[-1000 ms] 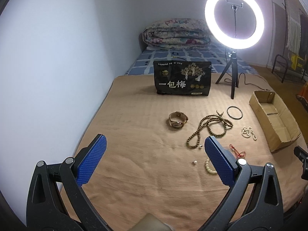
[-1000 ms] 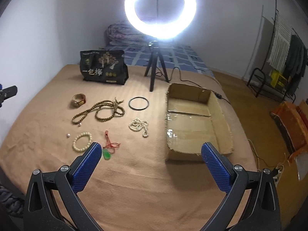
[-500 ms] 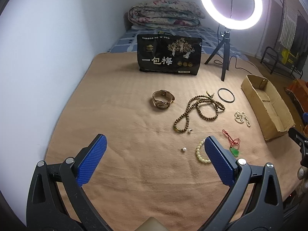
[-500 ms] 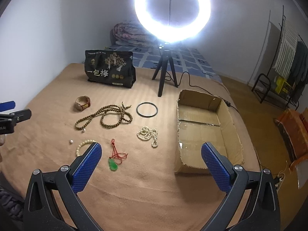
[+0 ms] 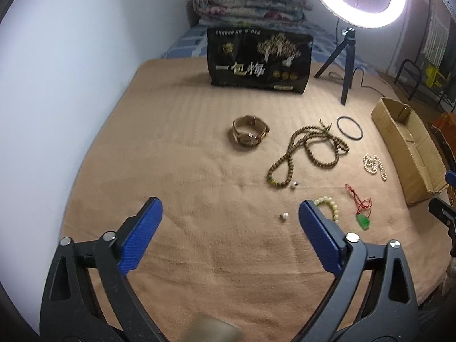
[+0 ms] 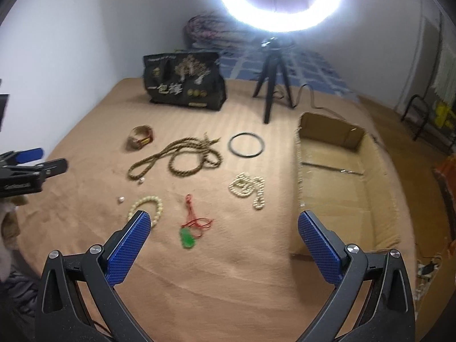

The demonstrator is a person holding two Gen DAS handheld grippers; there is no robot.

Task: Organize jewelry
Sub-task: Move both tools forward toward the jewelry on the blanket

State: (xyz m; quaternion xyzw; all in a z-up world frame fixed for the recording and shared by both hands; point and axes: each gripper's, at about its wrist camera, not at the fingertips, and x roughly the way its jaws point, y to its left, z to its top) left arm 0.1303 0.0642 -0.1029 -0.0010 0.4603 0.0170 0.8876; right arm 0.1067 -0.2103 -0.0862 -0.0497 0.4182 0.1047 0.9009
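Observation:
Jewelry lies spread on a tan blanket: a gold watch, a long brown bead necklace, a black ring bangle, a white pearl string, a pale bead bracelet, a green pendant on red cord and two loose pearls. My left gripper hovers low over the blanket short of the watch, its jaws closing a little with nothing between them. My right gripper stands open above the green pendant, beside the empty cardboard box.
A black printed bag stands behind the jewelry. A ring light on a tripod glares at the back, its cable trailing right. A folded quilt lies by the wall. A white wall runs along the left.
Both grippers have come down and forward toward the jewelry, which now looks larger and nearer. The left jaws stand slightly narrower than before.

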